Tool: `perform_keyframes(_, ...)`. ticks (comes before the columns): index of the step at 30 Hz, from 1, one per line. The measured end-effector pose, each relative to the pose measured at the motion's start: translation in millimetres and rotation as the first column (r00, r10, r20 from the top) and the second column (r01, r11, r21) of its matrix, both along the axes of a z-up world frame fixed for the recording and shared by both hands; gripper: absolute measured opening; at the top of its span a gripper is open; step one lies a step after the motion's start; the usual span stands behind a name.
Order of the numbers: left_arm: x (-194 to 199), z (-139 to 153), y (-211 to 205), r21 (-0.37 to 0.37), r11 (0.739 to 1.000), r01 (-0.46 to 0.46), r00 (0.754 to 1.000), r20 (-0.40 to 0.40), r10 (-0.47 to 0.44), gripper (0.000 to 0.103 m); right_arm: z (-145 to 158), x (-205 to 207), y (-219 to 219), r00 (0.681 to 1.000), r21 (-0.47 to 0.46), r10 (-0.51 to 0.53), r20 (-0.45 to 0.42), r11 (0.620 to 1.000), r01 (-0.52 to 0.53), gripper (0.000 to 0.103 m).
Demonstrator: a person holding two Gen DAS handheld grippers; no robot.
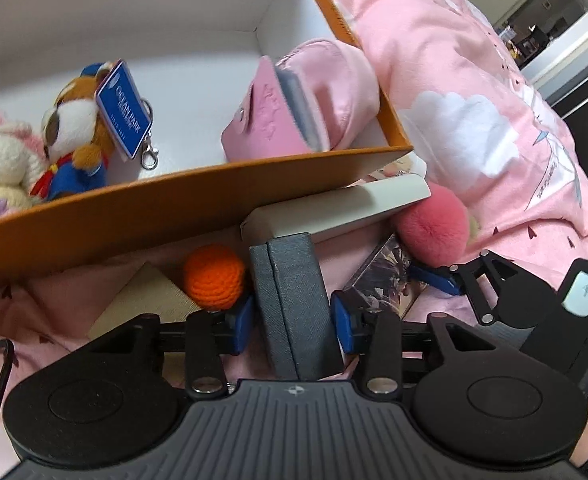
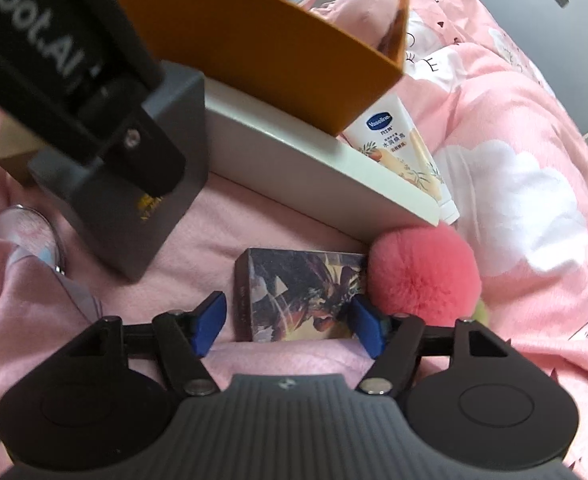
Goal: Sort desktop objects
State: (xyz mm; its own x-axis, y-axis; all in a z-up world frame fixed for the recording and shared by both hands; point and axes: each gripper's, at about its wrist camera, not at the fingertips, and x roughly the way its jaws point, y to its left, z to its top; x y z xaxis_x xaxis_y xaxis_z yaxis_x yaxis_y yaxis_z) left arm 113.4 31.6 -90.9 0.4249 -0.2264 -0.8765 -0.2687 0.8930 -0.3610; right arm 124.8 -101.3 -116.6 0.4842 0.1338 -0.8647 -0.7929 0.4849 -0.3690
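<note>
My left gripper [image 1: 292,326] is shut on a grey box [image 1: 294,300], held upright between the blue pads; the box also shows in the right wrist view [image 2: 134,184]. My right gripper [image 2: 290,326] is open around a printed card box [image 2: 299,294] lying on the pink cloth; one pad looks close to its right side. The orange cardboard box [image 1: 198,200] holds a plush toy with a blue tag [image 1: 78,120] and a pink pouch [image 1: 290,108].
An orange crochet ball [image 1: 214,276], a white tray [image 2: 325,176], a pink pom-pom [image 2: 421,272], a Vaseline tube [image 2: 405,152] and a wooden block [image 1: 142,300] lie on the pink cloth. A clear glass [image 2: 26,236] lies at the left.
</note>
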Motion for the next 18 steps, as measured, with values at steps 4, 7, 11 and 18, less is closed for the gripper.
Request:
perform_keyframes(4, -3, -2, 4, -0.016, 1.000, -0.016, 1.000, 0.009, 0.016, 0.042, -1, -4, 0, 0.999, -0.018, 0.009, 0.040, 1.000, -0.009, 0.064)
perform_keyframes(7, -5, -1, 5, -0.023, 1.000, -0.021, 1.000, 0.017, 0.021, 0.041, 3, -9, -2, 0.998, -0.005, 0.024, 0.056, 1.000, -0.024, 0.055)
perform_keyframes(11, -11, 2, 7, -0.024, 1.000, -0.019, 0.999, 0.030, 0.020, 0.041, 16, -15, -9, 0.996, 0.040, 0.020, 0.082, 0.999, -0.024, 0.041)
perform_keyframes(18, -20, 16, 8, 0.017, 1.000, -0.007, 0.998, 0.065, 0.006, 0.040, 65, -10, -34, 0.997, 0.209, -0.069, 0.032, 0.976, 0.061, 0.029)
